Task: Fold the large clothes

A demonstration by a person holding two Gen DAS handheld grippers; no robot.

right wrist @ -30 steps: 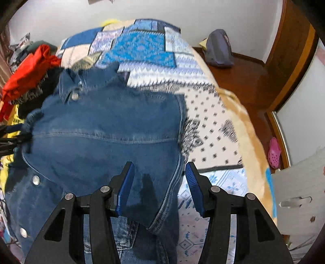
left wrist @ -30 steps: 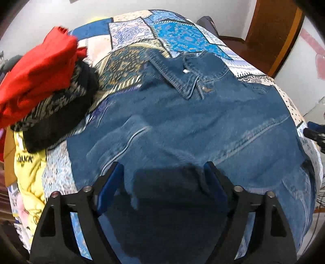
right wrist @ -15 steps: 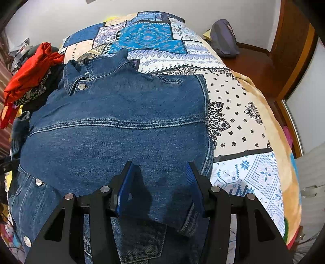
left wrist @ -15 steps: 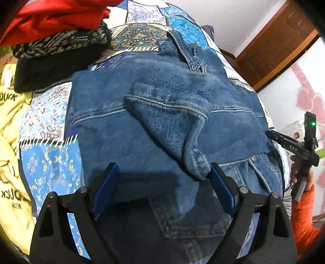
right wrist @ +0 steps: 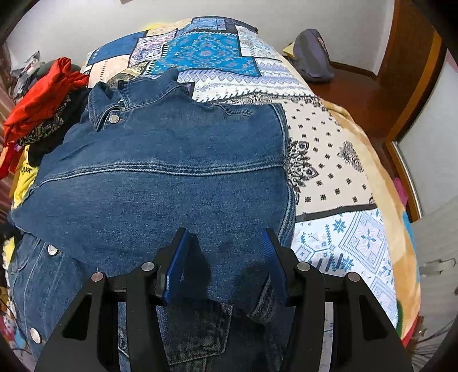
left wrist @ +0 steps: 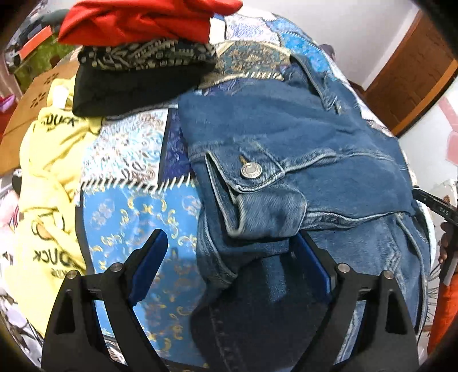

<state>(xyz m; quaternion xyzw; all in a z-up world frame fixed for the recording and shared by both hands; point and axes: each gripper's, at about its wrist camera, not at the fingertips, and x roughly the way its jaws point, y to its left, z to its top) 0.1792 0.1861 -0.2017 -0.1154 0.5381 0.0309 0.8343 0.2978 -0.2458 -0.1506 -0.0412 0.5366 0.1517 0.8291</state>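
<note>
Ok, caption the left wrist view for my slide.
Open left tongs hover over a denim jacket's folded cuff on a patchwork bedspread.

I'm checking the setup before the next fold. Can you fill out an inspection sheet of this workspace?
Surface: bed with patchwork quilt.
Job's things: denim jacket spread flat, sleeve cuff folded onto it.
Clutter: red garment, black patterned garment, yellow garment beside it.
Grippers: left gripper open; right gripper open over the denim.
Cables: nothing seen.
Surroundings: wooden door, bag on floor.
</note>
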